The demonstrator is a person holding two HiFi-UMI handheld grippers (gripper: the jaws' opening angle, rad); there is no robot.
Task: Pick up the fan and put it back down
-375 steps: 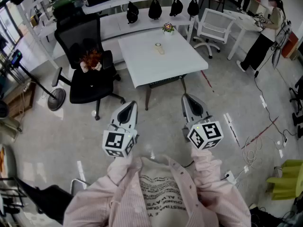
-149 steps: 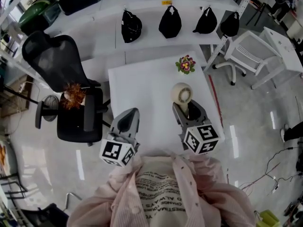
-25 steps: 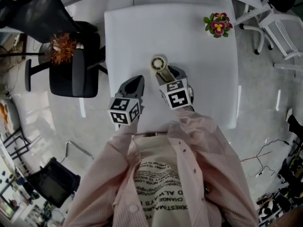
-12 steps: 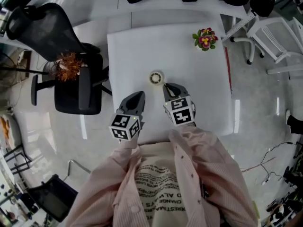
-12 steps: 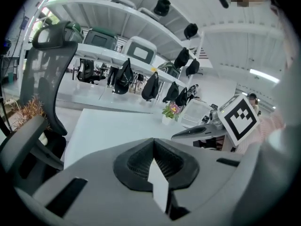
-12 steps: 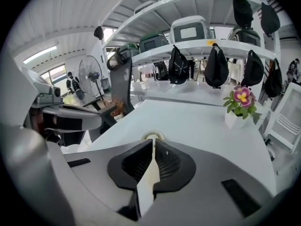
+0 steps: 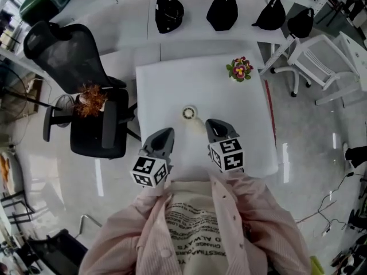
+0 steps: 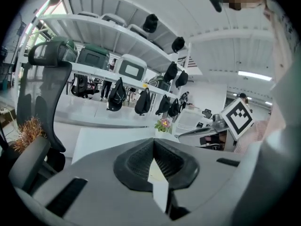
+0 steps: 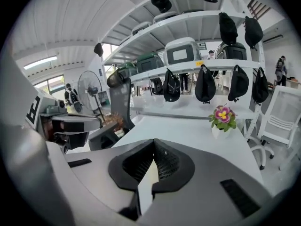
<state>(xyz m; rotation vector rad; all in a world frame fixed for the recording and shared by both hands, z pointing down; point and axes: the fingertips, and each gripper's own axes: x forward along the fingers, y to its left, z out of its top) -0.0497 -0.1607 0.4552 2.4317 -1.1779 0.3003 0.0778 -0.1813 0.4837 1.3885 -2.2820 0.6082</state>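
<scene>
The small cream fan (image 7: 190, 113) lies on the white table (image 7: 166, 85), its round head to the left and its handle pointing toward my right gripper (image 7: 213, 124). That gripper hangs just short of the handle's end, clear of it; its jaws have just closed with nothing between them. My left gripper (image 7: 166, 133) is raised over the table's near edge, left of the fan, shut and empty. The jaws meet at the tip in both the left gripper view (image 8: 153, 140) and the right gripper view (image 9: 154, 140). Neither gripper view shows the fan.
A potted flower (image 7: 239, 69) stands at the table's far right corner, also in the right gripper view (image 9: 222, 119). A black office chair (image 7: 86, 96) stands left of the table. Black bags (image 7: 170, 7) hang on the shelf behind, and a white chair (image 7: 318, 62) is at the right.
A second ago the right gripper's jaws were round the fan's handle. Now both grippers have risen and drawn back, and the fan lies alone on the table.
</scene>
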